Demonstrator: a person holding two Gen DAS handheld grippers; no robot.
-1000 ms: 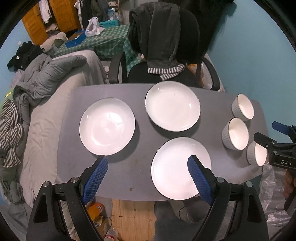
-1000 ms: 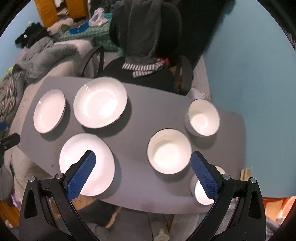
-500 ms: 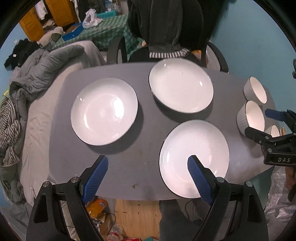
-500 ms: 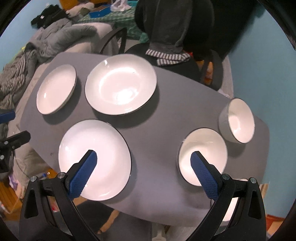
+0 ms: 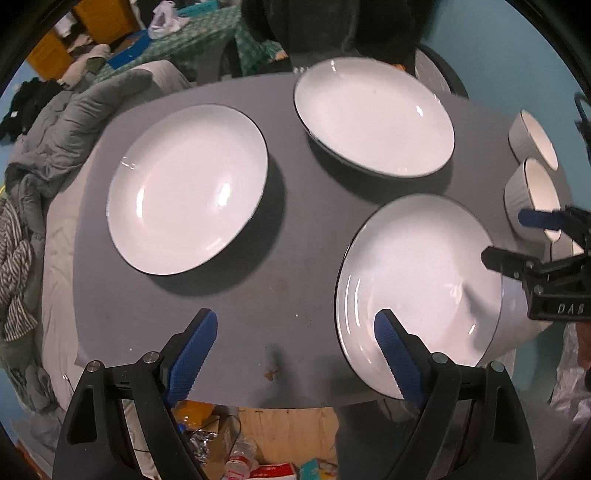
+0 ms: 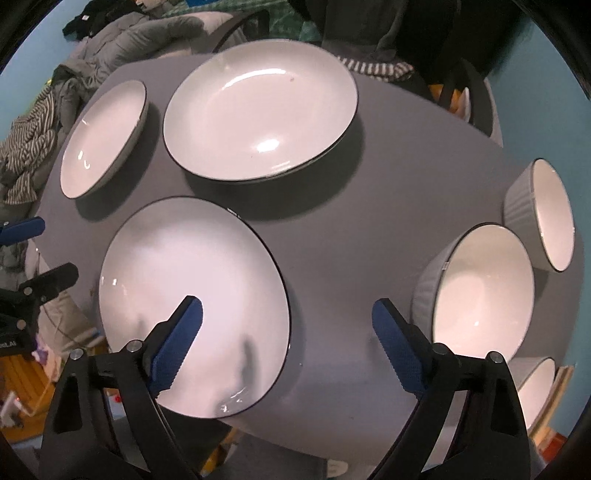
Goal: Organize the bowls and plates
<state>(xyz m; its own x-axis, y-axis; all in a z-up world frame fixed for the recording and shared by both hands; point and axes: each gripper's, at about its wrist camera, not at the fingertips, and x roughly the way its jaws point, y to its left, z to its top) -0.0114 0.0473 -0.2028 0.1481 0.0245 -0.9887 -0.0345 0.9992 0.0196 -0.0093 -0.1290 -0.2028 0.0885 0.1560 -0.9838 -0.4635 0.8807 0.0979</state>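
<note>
Three white plates with dark rims lie on the grey table: a left plate, a far plate and a near plate. Three white ribbed bowls stand at the right: far bowl, middle bowl, near bowl. My left gripper is open and empty above the table's front edge, its right finger over the near plate's rim. My right gripper is open and empty between the near plate and the middle bowl; it also shows in the left wrist view.
A black office chair with dark clothes stands behind the table. A bed with grey bedding and clothes is at the left. Litter lies on the wooden floor under the table's front edge. A blue wall is at the right.
Both grippers have come lower and closer to the table, so plates and bowls look larger. Both stay open and empty. The dishes have not moved.
</note>
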